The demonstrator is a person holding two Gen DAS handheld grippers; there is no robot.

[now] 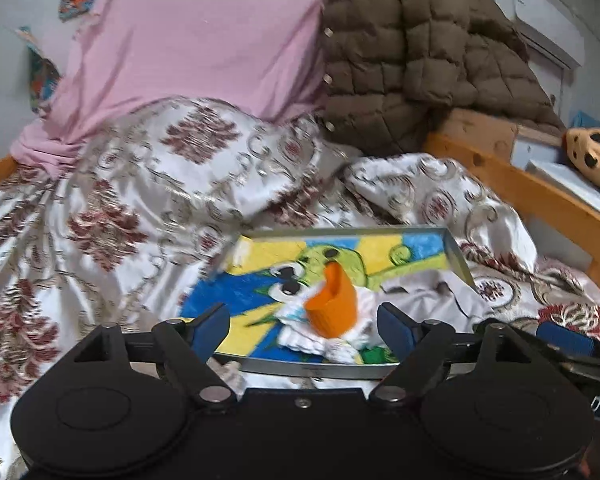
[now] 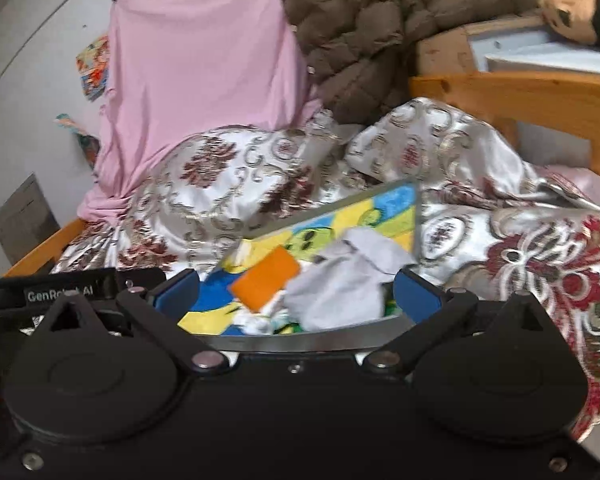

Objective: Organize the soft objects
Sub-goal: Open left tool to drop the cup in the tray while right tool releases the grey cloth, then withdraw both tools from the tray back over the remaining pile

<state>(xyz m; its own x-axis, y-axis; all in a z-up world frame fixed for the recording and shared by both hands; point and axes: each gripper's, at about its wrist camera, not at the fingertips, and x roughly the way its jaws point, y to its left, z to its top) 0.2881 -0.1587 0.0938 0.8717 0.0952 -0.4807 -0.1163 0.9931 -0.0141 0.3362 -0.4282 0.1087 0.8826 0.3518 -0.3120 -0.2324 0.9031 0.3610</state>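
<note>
A metal tray (image 1: 456,250) with a cartoon picture on its floor lies on the bed. In it lie an orange and white sock (image 1: 334,308) and a pale grey cloth (image 1: 432,292). My left gripper (image 1: 302,326) is open, its blue pads either side of the orange sock, just above the tray's near rim. In the right wrist view the tray (image 2: 418,216) holds the orange sock (image 2: 266,278) and the grey cloth (image 2: 340,292). My right gripper (image 2: 298,290) is open over the tray's near rim, with both items between its pads.
A floral satin bedspread (image 1: 112,216) covers the bed. A pink cloth (image 1: 196,36) and a brown quilted jacket (image 1: 420,56) hang behind. A wooden bed rail (image 1: 540,196) runs along the right. A spotted plush toy (image 2: 572,0) sits on a box beyond it.
</note>
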